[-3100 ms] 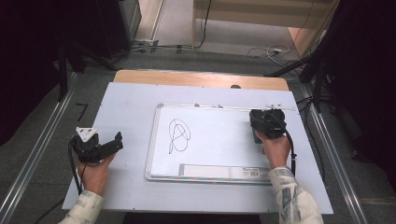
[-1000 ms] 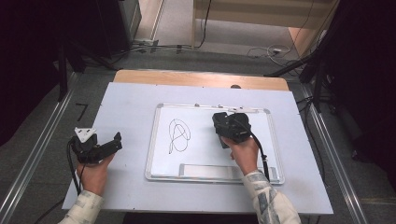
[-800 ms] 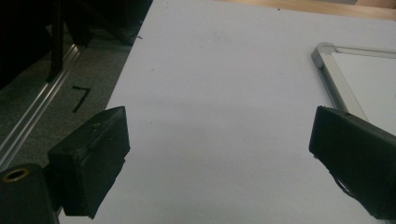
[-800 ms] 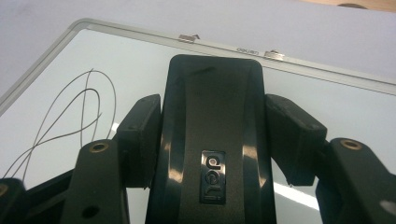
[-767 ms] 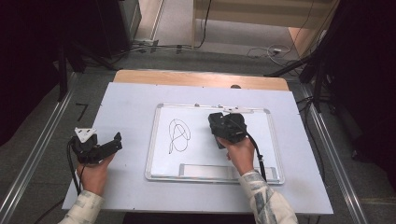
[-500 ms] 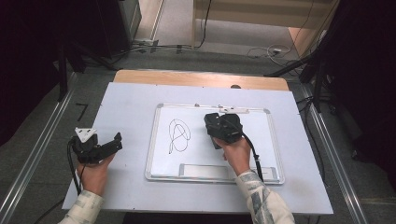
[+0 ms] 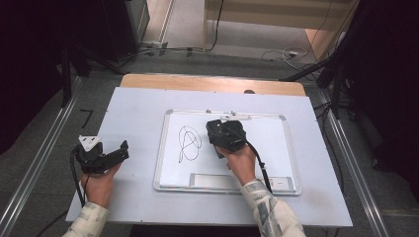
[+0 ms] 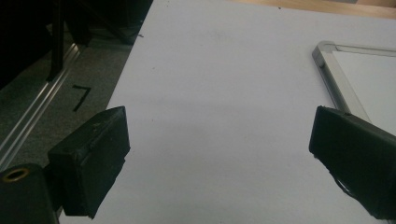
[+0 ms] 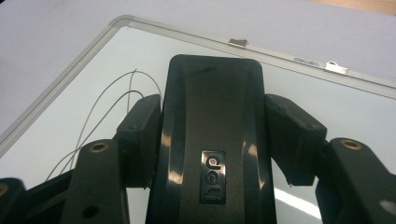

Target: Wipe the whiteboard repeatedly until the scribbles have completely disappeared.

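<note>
High view: a bench (image 7: 133,106) with a pale blue-white top carried a whiteboard (image 7: 276,143) with a silver frame, lying flat at its middle. A thin looping scribble (image 7: 189,144) stood on the board's left half. The right gripper (image 7: 223,134), held in the person's right hand (image 7: 242,162), was over the board just right of the scribble. The left gripper (image 7: 111,155) rested on bare bench well left of the board, with a grey three-cornered plate on top.

Left gripper view: the jaws stood wide apart with nothing between them; bare bench lay ahead, and the whiteboard's rounded corner (image 8: 327,49) showed at the right.

Right gripper view: the jaws pinched a black whiteboard eraser (image 9: 212,140) from both sides, a small logo plate on its glossy back. It was above the board's surface; contact could not be told. The scribble's lines (image 9: 100,119) ran just to its left, and two metal clips (image 9: 336,66) sat on the far frame.
</note>
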